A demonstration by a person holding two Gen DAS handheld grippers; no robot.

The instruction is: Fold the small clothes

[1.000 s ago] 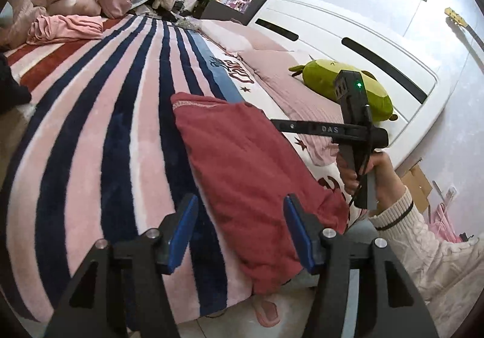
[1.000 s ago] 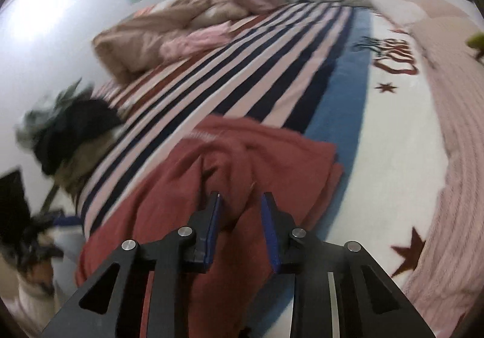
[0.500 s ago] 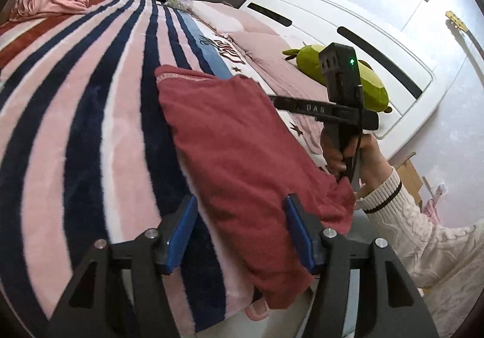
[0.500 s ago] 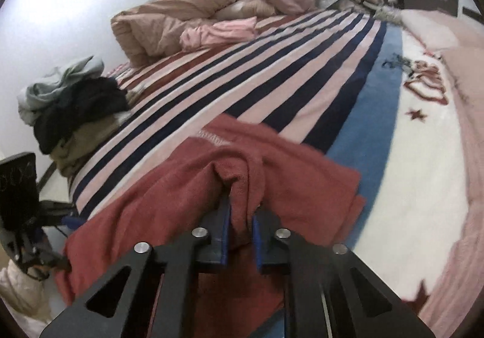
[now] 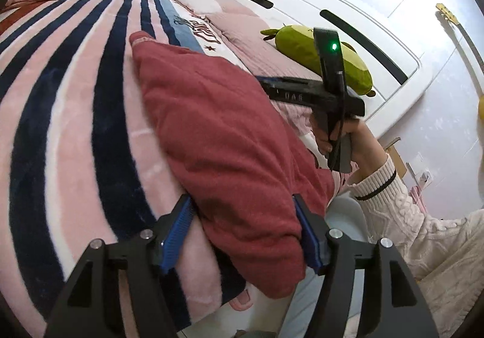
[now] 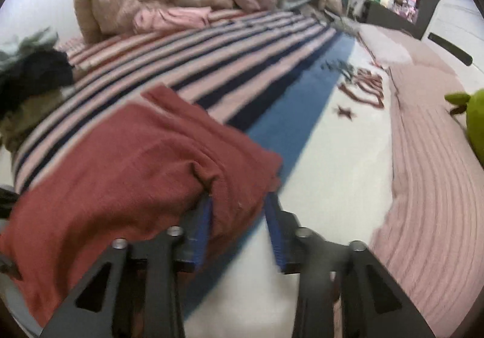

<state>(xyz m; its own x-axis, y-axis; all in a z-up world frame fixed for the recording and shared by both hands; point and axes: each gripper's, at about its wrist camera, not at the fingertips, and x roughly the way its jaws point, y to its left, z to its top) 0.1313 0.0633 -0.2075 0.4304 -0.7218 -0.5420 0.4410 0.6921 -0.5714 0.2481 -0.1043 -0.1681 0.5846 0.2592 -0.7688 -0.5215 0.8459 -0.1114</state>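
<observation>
The left gripper (image 5: 245, 229) stood wide open astride the red garment's (image 5: 230, 150) near edge at 6 o'clock; the right gripper (image 6: 239, 217), jaws parted, straddled a fold on the striped blanket (image 6: 230, 65).

Bed (image 5: 75, 114) w/ red garment (image 5: 224, 138), plushie (image 5: 305, 47).

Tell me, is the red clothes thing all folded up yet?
Partly. The red garment already lies doubled over on the striped blanket, so one fold looks done. Right now both tools are open with its near edge between their fingers: the left tool and the right tool. Neither is squeezing it. A tidier, smaller fold probably remains.
</observation>
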